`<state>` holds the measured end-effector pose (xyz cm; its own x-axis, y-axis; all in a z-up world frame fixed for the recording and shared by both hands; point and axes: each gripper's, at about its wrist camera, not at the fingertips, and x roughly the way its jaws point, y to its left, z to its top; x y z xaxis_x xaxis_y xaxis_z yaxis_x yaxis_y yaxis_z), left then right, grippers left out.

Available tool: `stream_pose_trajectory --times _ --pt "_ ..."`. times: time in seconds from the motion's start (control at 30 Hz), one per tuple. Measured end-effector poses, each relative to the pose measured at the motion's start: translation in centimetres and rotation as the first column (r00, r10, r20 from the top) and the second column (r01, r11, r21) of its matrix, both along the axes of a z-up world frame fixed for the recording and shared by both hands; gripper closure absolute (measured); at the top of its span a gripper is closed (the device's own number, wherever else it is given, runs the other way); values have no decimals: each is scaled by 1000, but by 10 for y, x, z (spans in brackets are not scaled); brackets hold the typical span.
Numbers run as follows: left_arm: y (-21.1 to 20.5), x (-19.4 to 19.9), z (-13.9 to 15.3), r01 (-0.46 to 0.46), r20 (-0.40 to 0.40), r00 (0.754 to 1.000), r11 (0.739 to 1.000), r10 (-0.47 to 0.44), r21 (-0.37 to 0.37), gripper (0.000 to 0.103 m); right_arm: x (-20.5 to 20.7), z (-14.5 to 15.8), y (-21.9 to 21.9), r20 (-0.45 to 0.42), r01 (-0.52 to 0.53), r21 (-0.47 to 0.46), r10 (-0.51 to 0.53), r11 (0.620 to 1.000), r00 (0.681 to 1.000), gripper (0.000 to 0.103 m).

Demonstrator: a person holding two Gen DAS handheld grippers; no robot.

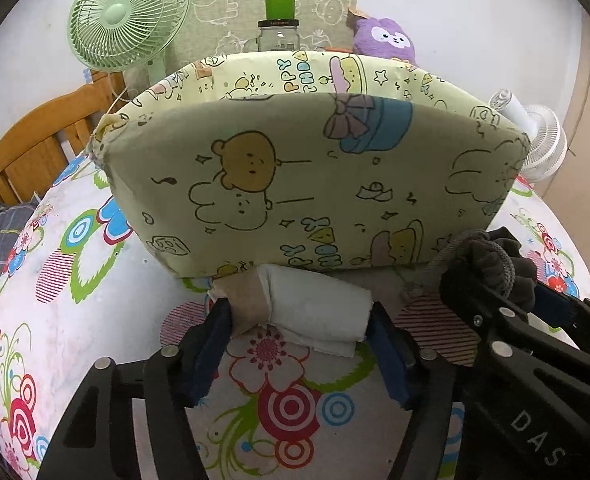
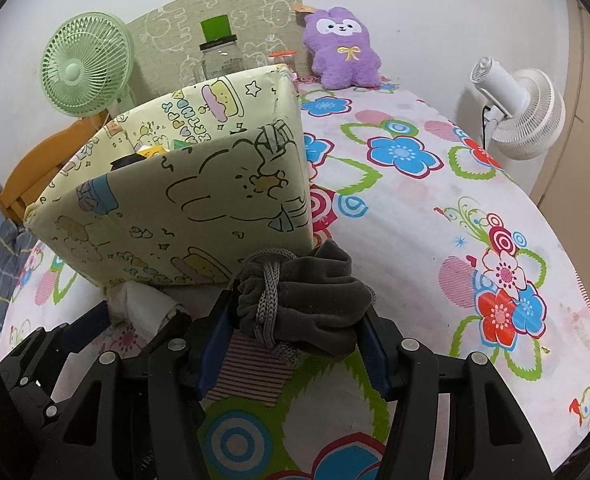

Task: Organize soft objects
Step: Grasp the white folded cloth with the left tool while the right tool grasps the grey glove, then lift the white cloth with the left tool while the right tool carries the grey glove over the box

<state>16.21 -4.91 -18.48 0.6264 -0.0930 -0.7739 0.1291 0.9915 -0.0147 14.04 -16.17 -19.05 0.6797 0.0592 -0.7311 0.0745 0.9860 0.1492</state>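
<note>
Left gripper (image 1: pixel 301 322) set around a white folded cloth roll with a tan band (image 1: pixel 315 308); both blue pads touch its ends, so I read it as clenched on the roll, though the hold looks light; roll lies on the floral-printed bed sheet (image 1: pixel 75 320), just in front of the pale yellow cartoon-print fabric storage box (image 1: pixel 315 168).

Right gripper (image 2: pixel 293 320) clamped on a dark grey fleece drawstring pouch with a knitted grey cord (image 2: pixel 311 296); pouch sits against the box's near lower corner, close beside the roll.

Risks, as judged from here:
- roll gripped end to end; soft cloth may compress or slide out on lifting; loose flap underneath could unroll and trail;
- box wall stands tall directly ahead and leans toward the grippers; a low lift would push either item into the wall, shifting or tipping the soft-sided box;
- the two grippers work nearly touching; raising both together risks their frames colliding, or the cord snagging on the left one;
- dangling cord could catch on the box rim during the drop;
- box interior partly hidden; some items already inside, free room unclear.
</note>
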Motion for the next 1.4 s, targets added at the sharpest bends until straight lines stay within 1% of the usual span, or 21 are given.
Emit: stream_pose_trajectory --times 0.1,0.23,0.7,1.27,1.4 --pt "-1 -4 2 5 5 1000 1000 -5 -5 41 -3 1 1 3 -5 3 5 1000 1000 42" --pt "0 -11 5 5 12 1000 1000 -5 -16 43 -7 5 2 12 -14 8 13 1000 1000 42" --pt "2 -33 24 -5 61 998 1000 6 -21 43 -25 21 5 59 -32 6 31 999 998 42" --pt "6 -57 59 -21 143 989 999 26 -39 43 -53 57 10 147 -62 -10 62 998 987 42" --pt "7 -64 72 -24 167 985 999 31 -40 43 -58 68 11 168 -66 -14 67 998 983 42"
